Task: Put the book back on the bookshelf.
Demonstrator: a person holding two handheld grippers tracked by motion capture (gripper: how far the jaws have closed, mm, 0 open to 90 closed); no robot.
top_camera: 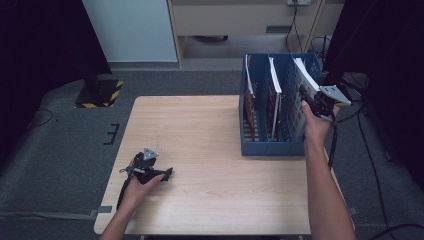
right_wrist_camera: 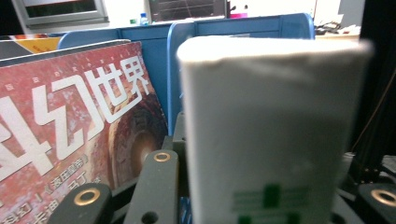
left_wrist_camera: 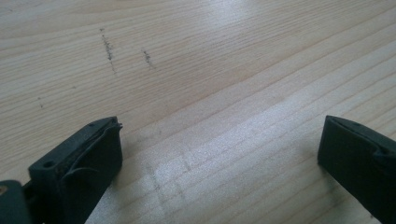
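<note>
Item count, as seen from the high view:

- Counter (top_camera: 210,150): one, light wood
- File rack (top_camera: 272,147): one, blue, divided into three upright slots
- Books or magazines standing in the rack: three, one per slot. These are the left book (top_camera: 248,82), the middle book (top_camera: 275,82) and the right book (top_camera: 306,75)
- Grippers: two, the left gripper (top_camera: 169,173) and the right gripper (top_camera: 303,91), each with two black jaws
- Hands: two, one on each gripper
- Floor stand base with yellow-black hazard striping (top_camera: 100,93): one
</note>
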